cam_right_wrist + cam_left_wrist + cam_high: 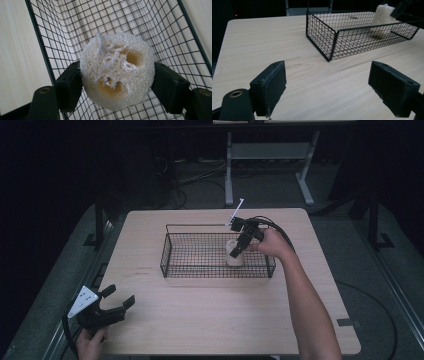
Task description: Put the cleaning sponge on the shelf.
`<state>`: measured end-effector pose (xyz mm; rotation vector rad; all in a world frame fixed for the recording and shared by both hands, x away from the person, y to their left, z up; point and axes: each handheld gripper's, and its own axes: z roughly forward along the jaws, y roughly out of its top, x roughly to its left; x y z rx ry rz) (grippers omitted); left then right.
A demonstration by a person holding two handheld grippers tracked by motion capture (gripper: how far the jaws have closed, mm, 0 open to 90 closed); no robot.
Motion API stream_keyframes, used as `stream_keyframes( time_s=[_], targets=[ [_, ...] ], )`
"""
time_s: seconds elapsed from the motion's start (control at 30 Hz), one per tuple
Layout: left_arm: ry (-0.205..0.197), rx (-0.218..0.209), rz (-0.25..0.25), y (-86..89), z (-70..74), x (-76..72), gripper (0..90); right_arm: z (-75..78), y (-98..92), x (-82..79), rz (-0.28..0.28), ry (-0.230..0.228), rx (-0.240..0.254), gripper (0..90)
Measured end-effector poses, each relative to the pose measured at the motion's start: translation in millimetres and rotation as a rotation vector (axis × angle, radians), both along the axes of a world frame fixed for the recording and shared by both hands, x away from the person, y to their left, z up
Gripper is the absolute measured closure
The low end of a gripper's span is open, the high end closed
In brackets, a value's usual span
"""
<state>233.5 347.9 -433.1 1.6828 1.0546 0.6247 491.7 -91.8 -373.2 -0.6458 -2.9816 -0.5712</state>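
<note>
A pale, round loofah sponge (116,72) with holes through its middle sits between the jaws of my right gripper (116,86), which is shut on its two sides. In the high view the loofah (234,256) stands upright in the right part of a black wire basket (172,268), at or just above its floor, and my right gripper (239,248) reaches down into the basket from the right. My left gripper (120,295) is open and holds nothing, low over the table's front left corner. From it, the basket (331,47) and the loofah (383,17) lie ahead to the right.
The basket stands at the middle back of a light wooden table (210,315). Bare wood lies in front of it and to its left. Beyond the far edge are a white desk frame (229,175) and cables on a dark floor.
</note>
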Motion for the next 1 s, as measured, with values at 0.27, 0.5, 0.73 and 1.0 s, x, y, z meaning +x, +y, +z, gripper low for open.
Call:
stream_keyframes(
  time_s=[0.27,0.5,0.73,1.0],
  targets=[
    [0.002,0.005,-0.003,-1.1,-0.1,0.2,13.9,-12.9,-3.8,0.1,-0.007,0.015,0.010,28.4],
    [0.000,0.008,-0.003,-2.3,0.3,1.0,13.9,-16.3,-2.3,1.6,-0.014,0.011,0.008,28.4],
    [-0.002,0.004,0.005,-0.5,0.6,0.4,13.9,-19.9,-0.2,4.1,-0.017,0.014,0.006,28.3],
    [0.009,0.004,0.009,-0.9,-0.8,1.4,13.9,-20.0,-0.2,4.8,-0.017,0.028,0.019,24.1]
  ],
)
